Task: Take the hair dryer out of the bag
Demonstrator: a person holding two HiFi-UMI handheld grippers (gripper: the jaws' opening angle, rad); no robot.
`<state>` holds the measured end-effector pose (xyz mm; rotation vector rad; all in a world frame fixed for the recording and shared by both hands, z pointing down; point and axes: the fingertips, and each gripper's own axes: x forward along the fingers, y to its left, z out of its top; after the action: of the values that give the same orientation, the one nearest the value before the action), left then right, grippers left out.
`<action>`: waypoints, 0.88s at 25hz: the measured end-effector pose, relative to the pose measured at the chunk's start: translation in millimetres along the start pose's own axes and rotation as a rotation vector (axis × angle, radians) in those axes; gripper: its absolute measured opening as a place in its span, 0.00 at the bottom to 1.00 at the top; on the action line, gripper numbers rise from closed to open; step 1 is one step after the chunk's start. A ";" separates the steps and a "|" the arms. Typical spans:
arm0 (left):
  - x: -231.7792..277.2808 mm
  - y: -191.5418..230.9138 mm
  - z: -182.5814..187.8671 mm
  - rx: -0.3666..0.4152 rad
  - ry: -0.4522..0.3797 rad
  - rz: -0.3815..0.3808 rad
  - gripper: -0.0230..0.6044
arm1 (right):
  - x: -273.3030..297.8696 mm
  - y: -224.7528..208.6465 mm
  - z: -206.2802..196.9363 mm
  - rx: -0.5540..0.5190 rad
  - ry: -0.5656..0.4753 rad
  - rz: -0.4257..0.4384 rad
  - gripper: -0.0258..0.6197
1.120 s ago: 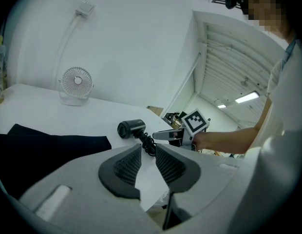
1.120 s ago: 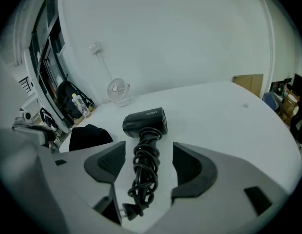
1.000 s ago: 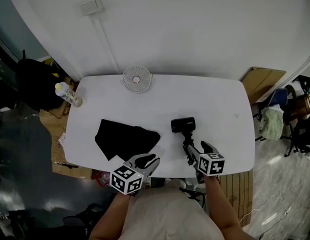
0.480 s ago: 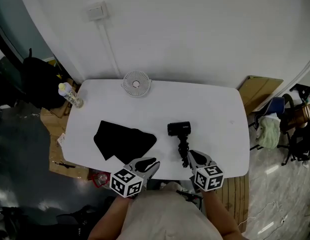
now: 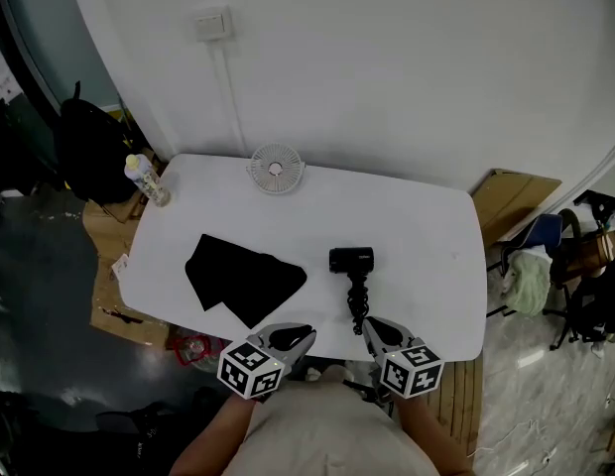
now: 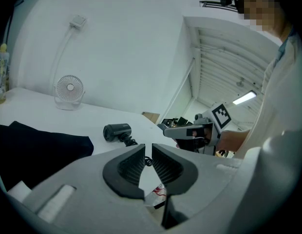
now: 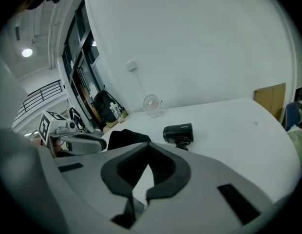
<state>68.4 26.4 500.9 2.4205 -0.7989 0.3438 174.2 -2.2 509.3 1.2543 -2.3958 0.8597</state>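
The black hair dryer (image 5: 351,260) lies on the white table (image 5: 427,226) right of centre, its coiled cord (image 5: 357,300) trailing toward the near edge. The flat black bag (image 5: 243,278) lies to its left, apart from it. My left gripper (image 5: 300,336) hovers at the near edge below the bag; its jaws are closing, with a slim gap and nothing between them (image 6: 148,147). My right gripper (image 5: 370,324) hangs just short of the cord's end, shut and empty (image 7: 148,146). The gripper views both show the dryer (image 6: 117,131) (image 7: 179,132) ahead, untouched.
A small white fan (image 5: 275,167) stands at the table's far edge, and a bottle (image 5: 146,179) at its far left corner. A black backpack (image 5: 89,152) sits on the floor to the left, with cardboard (image 5: 511,191) and clutter to the right.
Both grippers have drawn back toward the near edge of the table. The right jaws, open by the cord a second ago, have shut on nothing. The left jaws have narrowed.
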 end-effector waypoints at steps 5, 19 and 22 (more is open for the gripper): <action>-2.6 -8.8 -1.0 0.007 -0.007 0.002 0.12 | -12.8 5.6 -3.3 -0.018 0.010 0.009 0.06; -21.0 -25.3 -5.6 0.017 -0.022 0.014 0.12 | -36.8 13.6 -10.1 -0.044 -0.002 0.012 0.06; -29.4 -25.3 -8.3 0.011 -0.023 0.023 0.12 | -35.0 17.7 -9.0 -0.048 -0.002 0.019 0.06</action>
<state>60.1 61.8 485.0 2.4312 -0.8371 0.3308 179.6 33.6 491.7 1.2166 -2.4194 0.8022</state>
